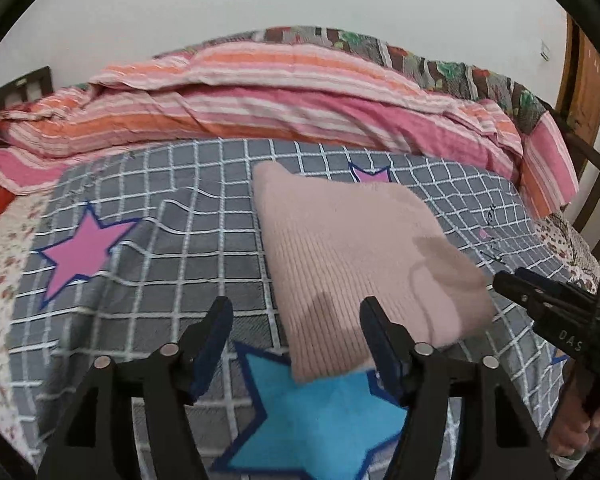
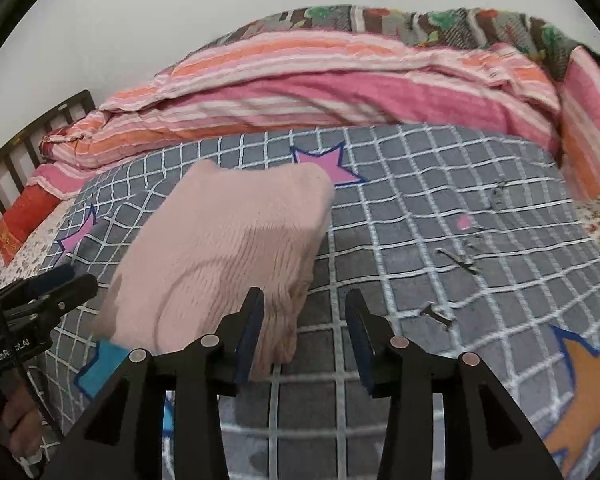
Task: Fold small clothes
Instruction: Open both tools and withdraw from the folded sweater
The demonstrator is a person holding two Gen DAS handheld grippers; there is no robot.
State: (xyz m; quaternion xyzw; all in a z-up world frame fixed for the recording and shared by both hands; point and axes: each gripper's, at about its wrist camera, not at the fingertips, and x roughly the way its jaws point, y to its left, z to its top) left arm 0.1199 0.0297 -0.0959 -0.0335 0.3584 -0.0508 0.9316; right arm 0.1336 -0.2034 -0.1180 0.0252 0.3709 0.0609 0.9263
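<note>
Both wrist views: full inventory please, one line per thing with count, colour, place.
folded pink ribbed knit garment: 1, pale pink, lying on the grey checked bedspread, mid-bed, nothing gripping it
grey checked bedspread with star patches: 1, grey with white grid; pink, blue and orange stars; covers the bed front
striped quilt: 1, pink, orange and white stripes, bunched along the far side
patterned blanket: 1, grey-brown with green and red, behind the quilt by the wall
floral sheet: 1, white with small red flowers, at the bed edges
dark bed rail: 1, dark slats, left end
left gripper: 1, black, blue pads, open, near the garment's near edge
right gripper: 1, black, blue pads, open, at the garment's right side
</note>
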